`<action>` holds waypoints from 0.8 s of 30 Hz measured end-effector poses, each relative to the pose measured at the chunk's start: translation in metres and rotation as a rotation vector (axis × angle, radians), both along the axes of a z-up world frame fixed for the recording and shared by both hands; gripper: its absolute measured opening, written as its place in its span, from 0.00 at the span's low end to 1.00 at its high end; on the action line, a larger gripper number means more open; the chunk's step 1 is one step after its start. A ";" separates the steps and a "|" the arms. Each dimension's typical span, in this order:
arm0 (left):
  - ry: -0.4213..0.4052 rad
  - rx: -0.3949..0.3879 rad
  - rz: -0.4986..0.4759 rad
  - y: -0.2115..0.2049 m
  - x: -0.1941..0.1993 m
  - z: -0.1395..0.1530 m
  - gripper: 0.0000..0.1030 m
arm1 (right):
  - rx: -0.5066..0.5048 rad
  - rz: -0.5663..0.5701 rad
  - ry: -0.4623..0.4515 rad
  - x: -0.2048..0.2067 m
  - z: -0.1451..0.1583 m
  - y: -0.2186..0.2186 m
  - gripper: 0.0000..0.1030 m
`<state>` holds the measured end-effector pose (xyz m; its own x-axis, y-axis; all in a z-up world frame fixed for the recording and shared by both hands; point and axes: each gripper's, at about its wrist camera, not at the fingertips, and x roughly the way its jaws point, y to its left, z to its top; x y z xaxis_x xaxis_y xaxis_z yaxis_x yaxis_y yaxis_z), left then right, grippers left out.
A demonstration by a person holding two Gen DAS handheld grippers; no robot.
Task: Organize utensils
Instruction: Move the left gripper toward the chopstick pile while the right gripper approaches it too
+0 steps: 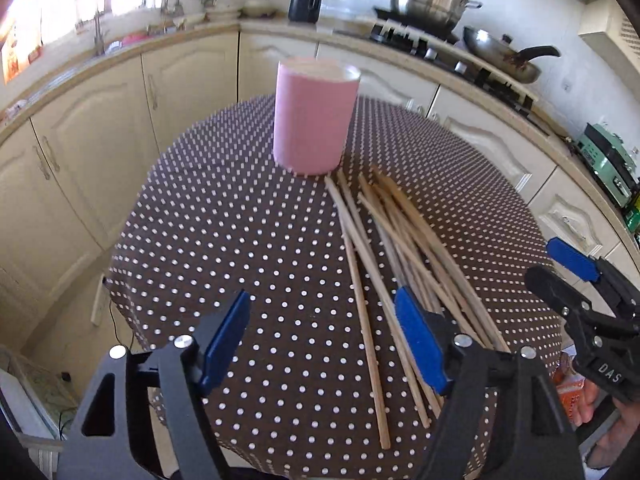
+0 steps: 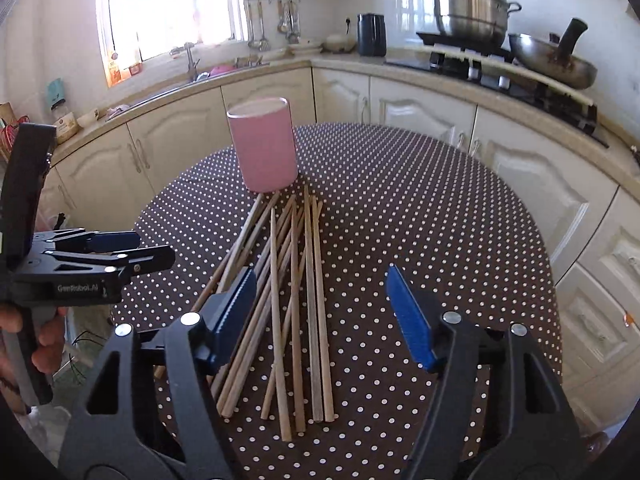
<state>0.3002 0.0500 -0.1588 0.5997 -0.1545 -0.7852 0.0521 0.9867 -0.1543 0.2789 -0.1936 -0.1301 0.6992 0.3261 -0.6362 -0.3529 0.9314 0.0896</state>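
Note:
Several wooden chopsticks [image 1: 404, 256] lie in a loose pile on the brown polka-dot tablecloth [image 1: 240, 240], in front of an upright pink cylindrical holder [image 1: 314, 120]. My left gripper [image 1: 320, 332] is open and empty, hovering above the table just left of the pile. In the right wrist view the chopsticks [image 2: 296, 300] lie straight ahead below the pink holder [image 2: 264, 150]. My right gripper [image 2: 320, 308] is open and empty above their near ends. The right gripper also shows at the right edge of the left wrist view [image 1: 580, 280], and the left gripper at the left edge of the right wrist view [image 2: 120, 248].
The round table [image 2: 440, 220] stands in a kitchen. Cream cabinets [image 2: 420, 112] curve behind it. On the counter are a steel pot [image 2: 468, 8], a wok [image 2: 552, 60], a black kettle [image 2: 371, 34] and a sink [image 2: 192, 68].

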 end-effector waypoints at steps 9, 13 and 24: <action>0.114 0.016 -0.053 -0.012 0.029 -0.032 0.59 | 0.058 0.053 0.140 0.033 -0.020 -0.010 0.53; 0.151 0.065 -0.054 -0.018 0.043 -0.039 0.56 | 0.053 0.078 0.201 0.050 -0.023 -0.007 0.53; 0.163 0.174 -0.011 -0.024 0.079 -0.046 0.17 | -0.056 0.141 0.404 0.100 -0.033 0.016 0.38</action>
<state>0.3789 0.0264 -0.2047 0.4621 -0.0142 -0.8867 0.0509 0.9987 0.0105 0.3790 -0.1779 -0.1634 0.3411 0.3581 -0.8692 -0.4239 0.8839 0.1978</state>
